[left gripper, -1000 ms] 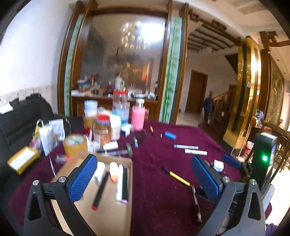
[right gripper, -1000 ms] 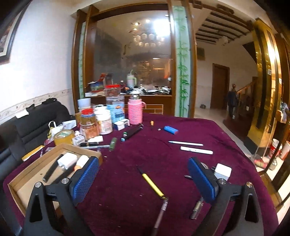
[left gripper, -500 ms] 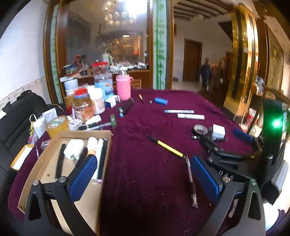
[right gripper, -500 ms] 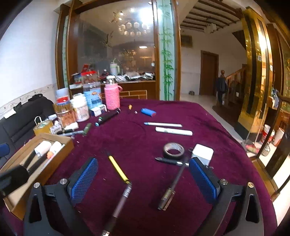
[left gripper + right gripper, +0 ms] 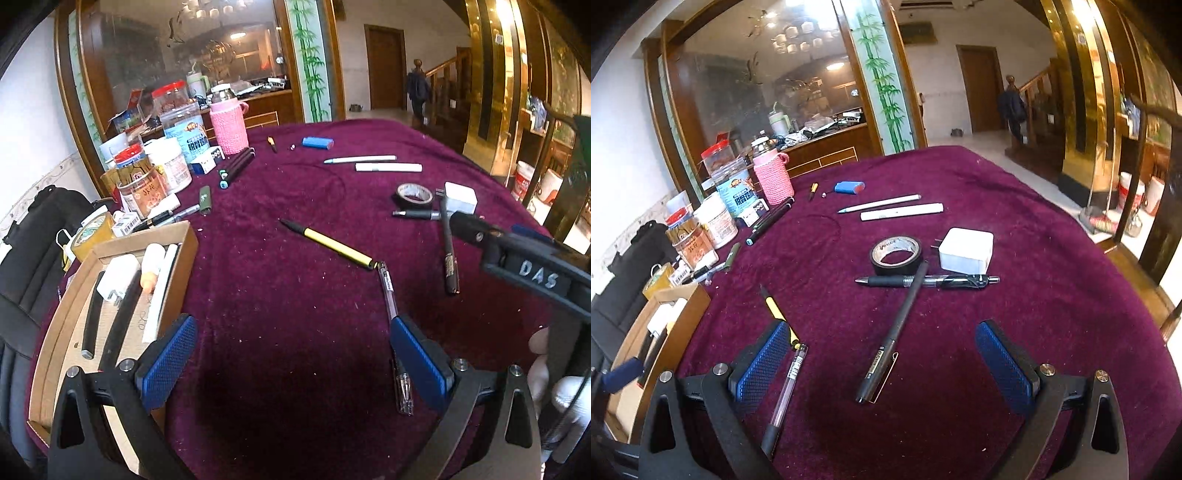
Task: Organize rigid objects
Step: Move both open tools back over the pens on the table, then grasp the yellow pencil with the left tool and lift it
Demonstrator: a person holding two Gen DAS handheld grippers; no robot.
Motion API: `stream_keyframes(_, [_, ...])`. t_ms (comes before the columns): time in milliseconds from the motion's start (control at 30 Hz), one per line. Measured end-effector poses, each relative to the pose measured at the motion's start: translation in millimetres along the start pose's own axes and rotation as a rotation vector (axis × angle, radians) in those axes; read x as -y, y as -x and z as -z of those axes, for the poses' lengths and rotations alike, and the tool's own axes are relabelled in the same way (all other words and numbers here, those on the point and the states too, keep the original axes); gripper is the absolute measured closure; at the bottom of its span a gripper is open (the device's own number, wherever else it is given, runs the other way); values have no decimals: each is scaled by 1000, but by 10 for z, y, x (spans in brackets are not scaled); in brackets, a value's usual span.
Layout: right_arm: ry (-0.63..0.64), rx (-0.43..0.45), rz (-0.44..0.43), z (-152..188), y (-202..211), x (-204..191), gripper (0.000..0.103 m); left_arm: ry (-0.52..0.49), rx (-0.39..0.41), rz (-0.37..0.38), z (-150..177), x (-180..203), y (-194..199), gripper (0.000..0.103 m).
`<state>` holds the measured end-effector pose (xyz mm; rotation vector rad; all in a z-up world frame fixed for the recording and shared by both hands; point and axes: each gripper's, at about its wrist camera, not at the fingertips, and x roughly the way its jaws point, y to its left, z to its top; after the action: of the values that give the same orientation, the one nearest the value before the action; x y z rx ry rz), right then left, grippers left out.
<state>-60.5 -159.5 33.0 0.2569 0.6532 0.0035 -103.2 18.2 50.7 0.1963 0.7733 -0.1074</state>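
Black pen now between lowered right tongs.

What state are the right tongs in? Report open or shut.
Open. The right tongs show blue pads spread wide, gripping nothing; the black pen lies on the cloth between them.

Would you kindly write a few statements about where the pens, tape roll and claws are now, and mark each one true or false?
1. The black capped pen lies across the black click pen. True.
2. The right claw grips the capped pen. False: it is open, with the pen lying on the cloth between its fingers.
3. The black tape roll sits inside the cardboard box. False: it lies on the purple tablecloth beside the white charger.
4. The left claw is open and holds nothing. True.
5. The yellow pen is in the box. False: it lies on the cloth.
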Motion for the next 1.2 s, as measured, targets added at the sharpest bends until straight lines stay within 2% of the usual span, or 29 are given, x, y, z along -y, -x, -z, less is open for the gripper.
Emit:
stream_keyframes(467, [-89, -71, -20, 14, -143, 166, 1, -4, -94, 2, 35, 65, -350, 0])
stream_keyframes(1200, [-94, -97, -17, 34, -190, 176, 1, 103, -233, 65, 102, -107, -637, 0])
